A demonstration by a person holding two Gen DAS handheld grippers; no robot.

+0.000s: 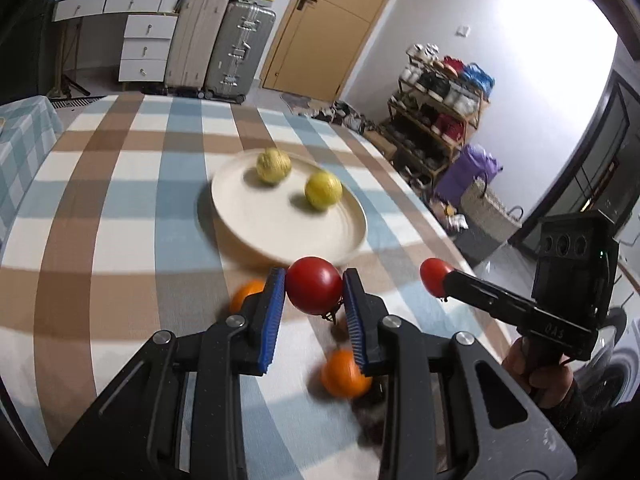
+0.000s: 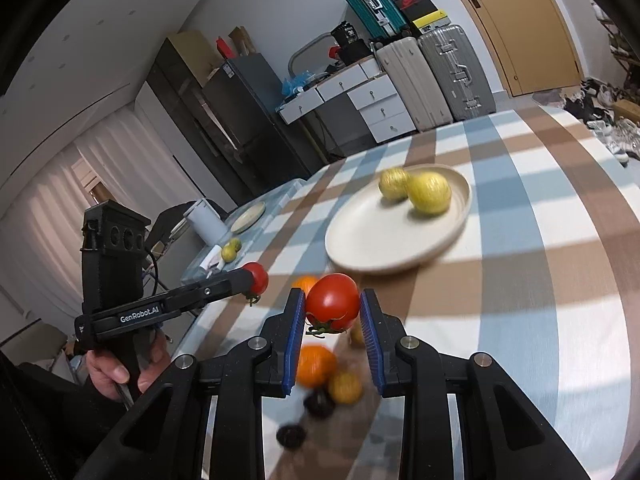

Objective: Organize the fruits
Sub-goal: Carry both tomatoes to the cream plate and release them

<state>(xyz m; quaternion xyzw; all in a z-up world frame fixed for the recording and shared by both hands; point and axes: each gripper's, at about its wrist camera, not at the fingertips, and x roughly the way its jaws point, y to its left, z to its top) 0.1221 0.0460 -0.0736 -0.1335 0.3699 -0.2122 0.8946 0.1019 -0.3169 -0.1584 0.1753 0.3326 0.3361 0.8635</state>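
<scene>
My left gripper (image 1: 314, 294) is shut on a red tomato (image 1: 314, 290) and holds it above the checked tablecloth, just short of a cream plate (image 1: 280, 232). The plate carries two yellow-green fruits (image 1: 273, 165) (image 1: 323, 190). My right gripper (image 2: 331, 312) is shut on another red tomato (image 2: 332, 300), also lifted; it shows in the left wrist view (image 1: 436, 282) to the right. The left gripper with its tomato (image 2: 256, 277) shows in the right wrist view. The plate (image 2: 384, 248) with both yellow fruits (image 2: 430, 192) lies ahead of it.
Two oranges (image 1: 344, 374) (image 1: 246, 292) lie on the cloth under my left gripper. The right wrist view shows an orange (image 2: 314, 364), a small yellow fruit (image 2: 346, 386) and dark fruits (image 2: 318, 404) below. Suitcases (image 1: 240, 52), drawers and a shoe rack (image 1: 436, 104) stand beyond the table.
</scene>
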